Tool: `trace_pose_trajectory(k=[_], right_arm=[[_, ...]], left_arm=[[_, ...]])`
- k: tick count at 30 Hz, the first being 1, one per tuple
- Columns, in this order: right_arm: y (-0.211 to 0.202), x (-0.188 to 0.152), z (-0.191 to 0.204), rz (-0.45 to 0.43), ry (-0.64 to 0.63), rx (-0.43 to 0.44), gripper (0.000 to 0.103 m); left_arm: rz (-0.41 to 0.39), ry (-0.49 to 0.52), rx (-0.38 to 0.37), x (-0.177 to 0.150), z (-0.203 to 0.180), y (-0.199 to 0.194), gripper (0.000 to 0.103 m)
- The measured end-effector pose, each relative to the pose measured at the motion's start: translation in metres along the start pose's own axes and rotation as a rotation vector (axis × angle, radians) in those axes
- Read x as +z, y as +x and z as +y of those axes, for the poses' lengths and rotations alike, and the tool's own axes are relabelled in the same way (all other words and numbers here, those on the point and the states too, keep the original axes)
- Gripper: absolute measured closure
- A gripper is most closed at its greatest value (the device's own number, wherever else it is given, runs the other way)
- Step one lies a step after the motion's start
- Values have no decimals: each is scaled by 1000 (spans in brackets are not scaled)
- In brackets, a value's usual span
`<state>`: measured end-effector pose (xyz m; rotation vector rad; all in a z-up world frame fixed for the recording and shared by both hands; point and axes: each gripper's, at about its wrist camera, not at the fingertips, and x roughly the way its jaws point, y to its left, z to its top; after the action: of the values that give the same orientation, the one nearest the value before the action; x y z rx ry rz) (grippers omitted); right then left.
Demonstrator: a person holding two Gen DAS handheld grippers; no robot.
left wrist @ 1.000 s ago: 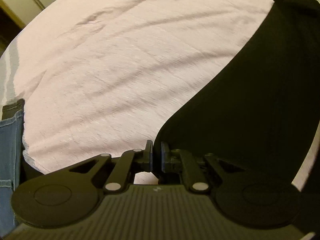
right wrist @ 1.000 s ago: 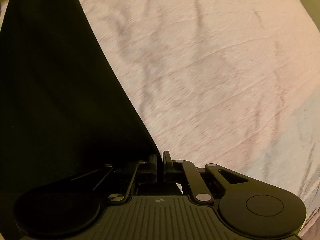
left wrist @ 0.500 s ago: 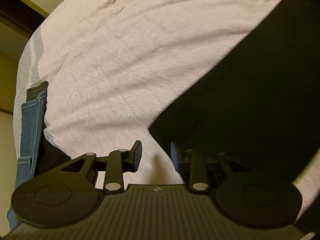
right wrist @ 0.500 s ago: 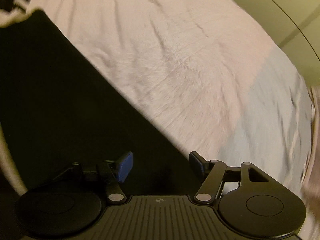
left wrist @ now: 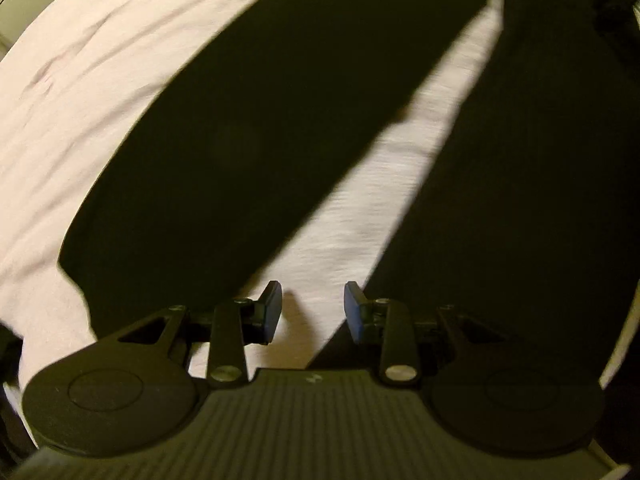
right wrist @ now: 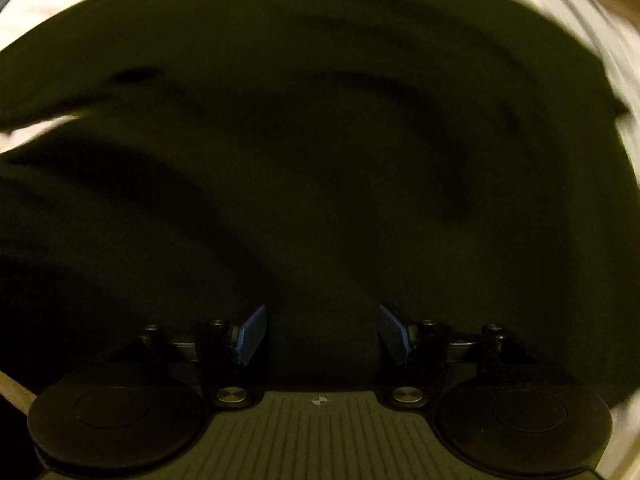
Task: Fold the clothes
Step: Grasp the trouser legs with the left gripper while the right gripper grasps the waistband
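Observation:
A black pair of trousers lies flat on the pink bed cover (left wrist: pixel 80 80). In the left wrist view its two legs, the left leg (left wrist: pixel 260 140) and the right leg (left wrist: pixel 540 200), spread apart with a wedge of cover between them. My left gripper (left wrist: pixel 314 308) hovers open over that wedge near the leg ends, nothing between its blue pads. In the right wrist view the black fabric (right wrist: pixel 320 160) fills almost the whole picture, with soft wrinkles. My right gripper (right wrist: pixel 324 332) points down over it, open and empty.
Pink bed cover (right wrist: pixel 592 8) shows only at the rim of the right wrist view, blurred. In the left wrist view the cover extends widely to the left of the trousers, with shallow creases.
A second ago both grippers were shut on the black fabric's edges. Both have let go and opened. The left has swung over the gap between the legs; the right has rolled and moved over the fabric.

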<state>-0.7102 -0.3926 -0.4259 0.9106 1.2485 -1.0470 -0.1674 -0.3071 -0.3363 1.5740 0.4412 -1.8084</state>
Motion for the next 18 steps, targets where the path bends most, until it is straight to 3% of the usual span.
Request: trace_pose_trajectory(k=[6, 12, 15, 18], right_arm=[[-51, -33, -59, -186, 183, -58, 38], [-84, -42, -153, -348, 329, -156, 38], [-91, -36, -222, -399, 424, -143, 38], [-96, -17, -279, -424, 450, -47, 38]], left_arm=[[-50, 91, -28, 44, -28, -13, 73], [-141, 205, -32, 123, -84, -31, 73], [-175, 195, -45, 173, -119, -30, 73], [-207, 181, -67, 222, -154, -28, 73]])
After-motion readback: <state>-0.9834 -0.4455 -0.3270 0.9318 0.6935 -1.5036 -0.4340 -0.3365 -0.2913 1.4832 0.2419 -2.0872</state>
